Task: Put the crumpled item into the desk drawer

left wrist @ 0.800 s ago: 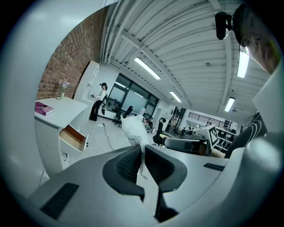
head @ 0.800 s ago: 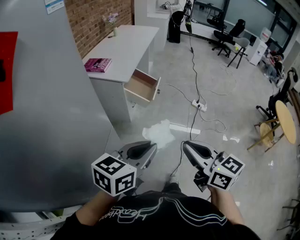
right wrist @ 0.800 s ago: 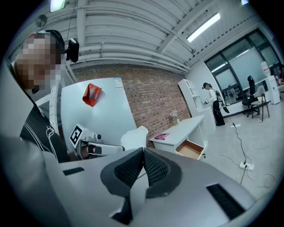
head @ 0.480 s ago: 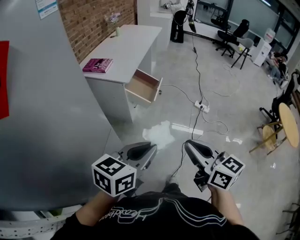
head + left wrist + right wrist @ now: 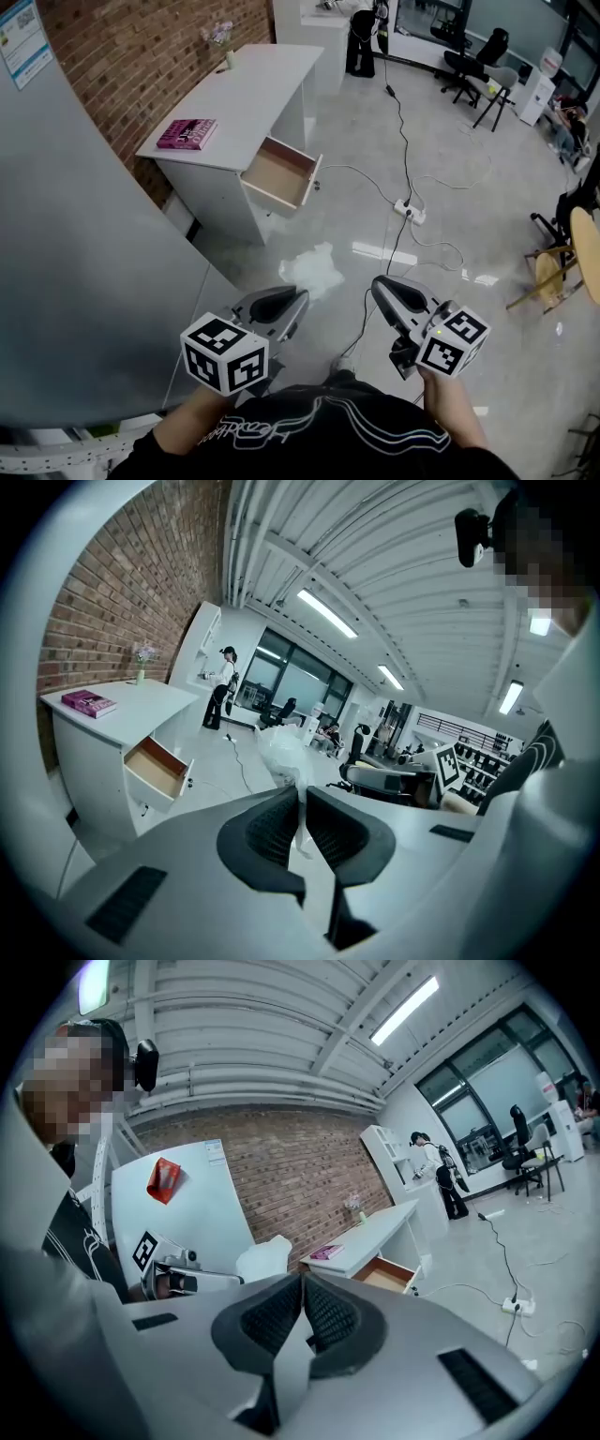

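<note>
Holding the crumpled white item [image 5: 314,267] in our left gripper [image 5: 298,300]: jaws almost together, pinching a thin tail of it, with the bulk bunched beyond the tips and hanging over the floor. Our right gripper [image 5: 379,284] is closed pad to pad with nothing between. The white desk [image 5: 253,89] is ahead by the brick wall [image 5: 141,56], well apart from us, its drawer [image 5: 279,173] pulled out. A pink book [image 5: 185,133] lies on the desktop.

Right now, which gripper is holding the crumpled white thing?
The left gripper: its jaws pinch the crumpled white item; the right gripper has shut, empty jaws.
</note>
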A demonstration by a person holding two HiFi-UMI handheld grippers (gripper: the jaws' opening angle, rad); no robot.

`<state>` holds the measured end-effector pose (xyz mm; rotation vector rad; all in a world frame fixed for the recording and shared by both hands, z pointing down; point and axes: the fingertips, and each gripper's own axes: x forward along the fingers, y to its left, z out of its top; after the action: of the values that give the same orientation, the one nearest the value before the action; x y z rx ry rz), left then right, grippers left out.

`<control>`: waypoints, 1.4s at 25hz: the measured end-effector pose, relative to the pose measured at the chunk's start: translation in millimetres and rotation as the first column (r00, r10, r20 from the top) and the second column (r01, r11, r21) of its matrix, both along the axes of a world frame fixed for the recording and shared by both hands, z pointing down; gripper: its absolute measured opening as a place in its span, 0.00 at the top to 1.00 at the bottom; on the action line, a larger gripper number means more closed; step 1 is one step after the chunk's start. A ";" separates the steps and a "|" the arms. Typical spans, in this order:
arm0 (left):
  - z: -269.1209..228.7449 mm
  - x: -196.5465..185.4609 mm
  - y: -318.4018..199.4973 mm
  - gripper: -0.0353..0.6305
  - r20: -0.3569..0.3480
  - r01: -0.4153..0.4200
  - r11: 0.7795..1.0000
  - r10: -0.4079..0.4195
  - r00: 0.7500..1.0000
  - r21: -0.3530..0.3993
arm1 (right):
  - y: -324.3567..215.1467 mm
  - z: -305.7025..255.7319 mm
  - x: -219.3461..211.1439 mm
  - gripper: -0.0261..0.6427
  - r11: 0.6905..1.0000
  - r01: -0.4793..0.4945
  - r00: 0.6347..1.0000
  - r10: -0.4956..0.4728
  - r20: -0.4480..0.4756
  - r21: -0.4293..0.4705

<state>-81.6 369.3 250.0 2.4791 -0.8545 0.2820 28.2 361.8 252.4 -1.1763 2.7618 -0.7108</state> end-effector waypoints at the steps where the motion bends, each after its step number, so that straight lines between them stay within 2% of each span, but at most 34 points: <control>1: -0.1 8.4 -7.6 0.88 0.001 0.006 1.000 -0.006 1.000 0.000 | -7.4 -0.2 9.7 0.90 1.000 0.002 1.000 -0.002 -0.005 0.004; 7: 8.4 64.4 -60.0 0.88 0.010 0.025 0.999 -0.025 1.000 -0.031 | -53.7 7.0 67.1 0.90 1.000 0.016 0.999 -0.016 -0.035 -0.002; 13: 17.9 133.9 -96.9 0.88 0.033 0.014 0.999 -0.012 0.999 -0.039 | -82.3 31.9 130.7 0.90 0.999 0.017 1.000 -0.018 -0.015 -0.043; 18: 23.6 168.6 -116.4 0.88 0.062 0.021 0.999 -0.019 0.998 -0.034 | -97.1 43.2 164.7 0.90 0.998 0.030 1.000 -0.031 -0.005 -0.056; 24: 21.7 180.7 -129.4 0.88 0.074 0.045 0.999 -0.044 0.996 -0.014 | -106.4 46.2 180.3 0.90 0.998 0.045 0.999 -0.045 -0.007 -0.054; 29: 24.2 179.4 -147.6 0.88 0.079 0.047 0.999 -0.047 0.996 -0.005 | -131.3 42.6 177.3 0.90 0.998 0.049 0.999 -0.049 -0.008 -0.032; 35: 40.2 154.5 -199.9 0.88 0.052 0.094 0.995 -0.093 0.994 -0.020 | -183.0 57.7 156.1 0.90 0.996 0.077 0.997 -0.078 -0.028 -0.048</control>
<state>72.9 169.4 290.1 2.4119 -0.9801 0.3214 184.3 178.8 310.1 -1.1022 2.8443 -0.7755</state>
